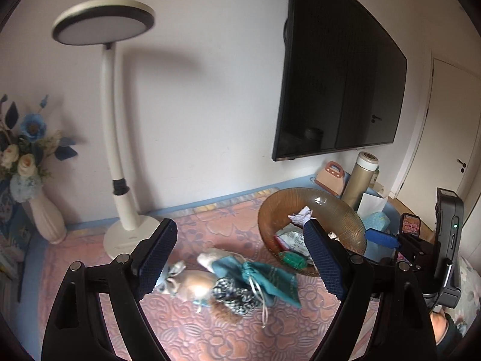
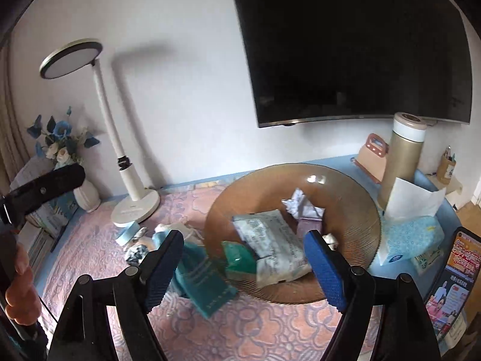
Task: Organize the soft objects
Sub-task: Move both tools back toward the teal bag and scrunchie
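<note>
**Soft objects heaped beside the amber bowl**

Soft objects (image 1: 231, 282), among them a teal drawstring pouch (image 1: 264, 276), lie piled on the pink patterned cloth (image 1: 192, 331), just left of the amber glass bowl (image 1: 336, 210). In the left wrist view the left gripper (image 1: 240, 266) hangs above the pile, jaws spread wide, holding nothing.

In the right wrist view the right gripper (image 2: 245, 270) hovers over the bowl's near rim (image 2: 300, 296), jaws likewise apart and empty; the pouch (image 2: 204, 285) lies against that rim.

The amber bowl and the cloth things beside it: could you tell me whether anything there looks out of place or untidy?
Yes. A teal drawstring pouch, a black-and-white patterned cloth and a small plush toy lie heaped on the pink mat, outside the amber bowl. The bowl holds packets and crumpled paper.
</note>
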